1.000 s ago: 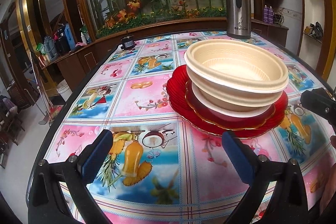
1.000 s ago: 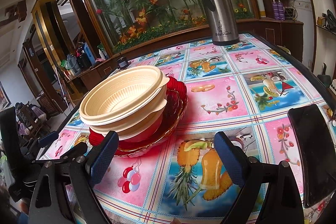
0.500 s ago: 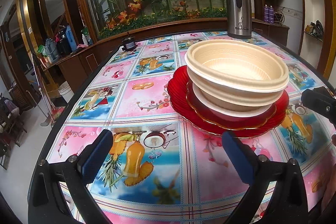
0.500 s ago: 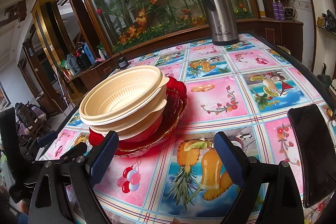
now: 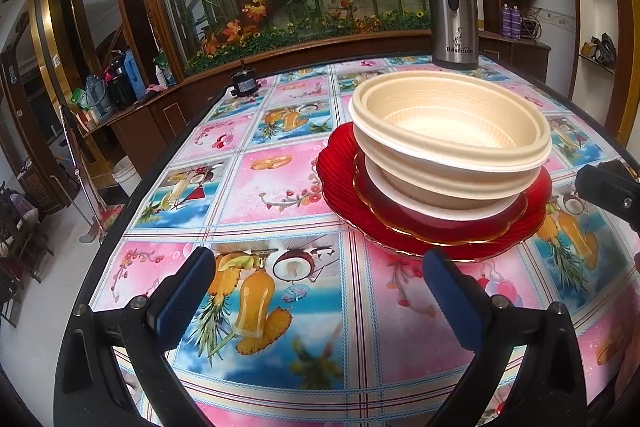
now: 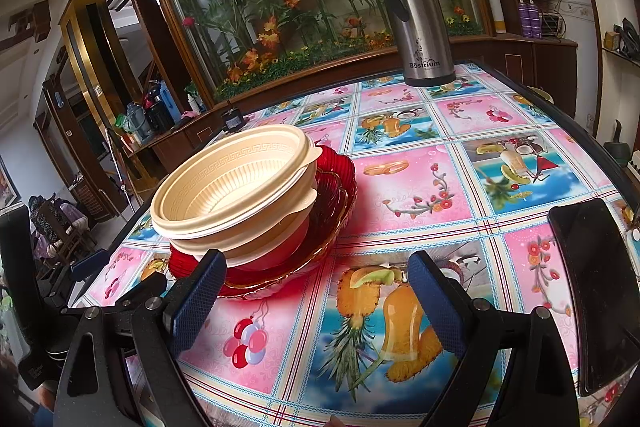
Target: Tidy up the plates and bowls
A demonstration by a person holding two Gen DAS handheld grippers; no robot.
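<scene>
Cream bowls are nested in one stack on red plates, which rest on the fruit-patterned tablecloth. In the right wrist view the same cream bowls and red plates sit left of centre. My left gripper is open with nothing between its blue pads, low over the cloth and short of the stack's near-left side. My right gripper is also open and empty, its left pad close to the plates' near rim. The right gripper's tip shows at the right edge of the left view.
A steel thermos jug stands at the table's far end. A black phone lies on the cloth at the right. A small dark object sits at the far left edge. Wooden cabinets and a glass plant display surround the table.
Both grippers have stayed open. The left view has shifted very slightly; the stack and everything on the table sit as before.
</scene>
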